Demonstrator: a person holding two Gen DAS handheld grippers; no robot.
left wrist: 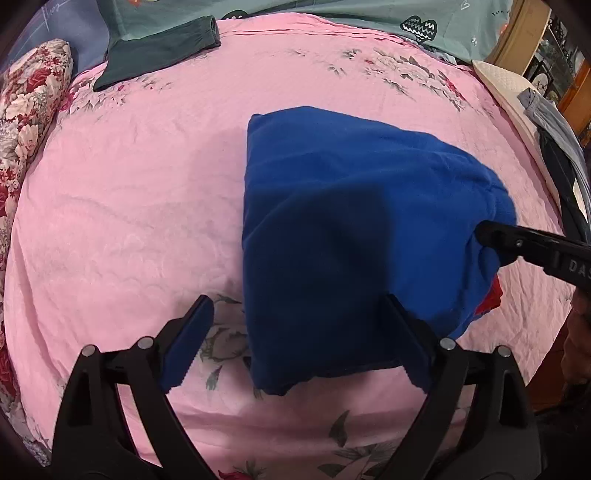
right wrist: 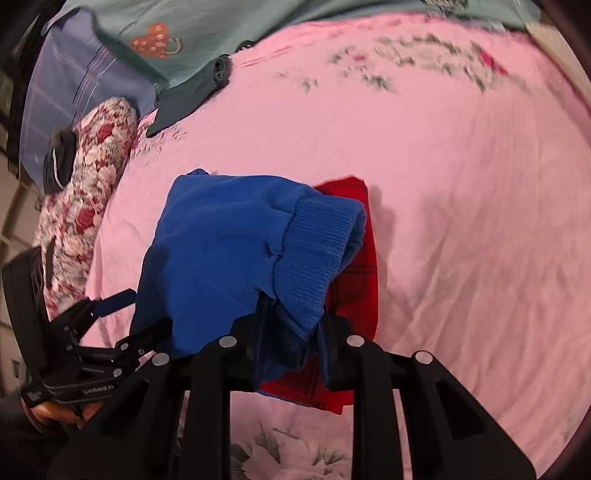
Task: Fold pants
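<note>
The blue pants (left wrist: 343, 229) lie as a folded bundle on the pink bedsheet (left wrist: 129, 221). My left gripper (left wrist: 301, 343) stands open, its two fingers straddling the bundle's near edge without pressing on it. My right gripper (right wrist: 295, 328) is shut on the pants' ribbed cuff (right wrist: 314, 251) at the bundle's right side, lifting it a little. In the left wrist view one right finger (left wrist: 491, 234) pokes into the cloth from the right. A red cloth (right wrist: 354, 258) shows under the blue fabric, and I cannot tell whether it belongs to the pants.
A folded dark green garment (left wrist: 162, 51) lies at the far left of the bed by a teal quilt (left wrist: 332, 14). A floral bolster (left wrist: 33, 110) lines the left edge. A cream pillow (left wrist: 509, 92) and grey clothes (left wrist: 546, 110) sit at the right edge.
</note>
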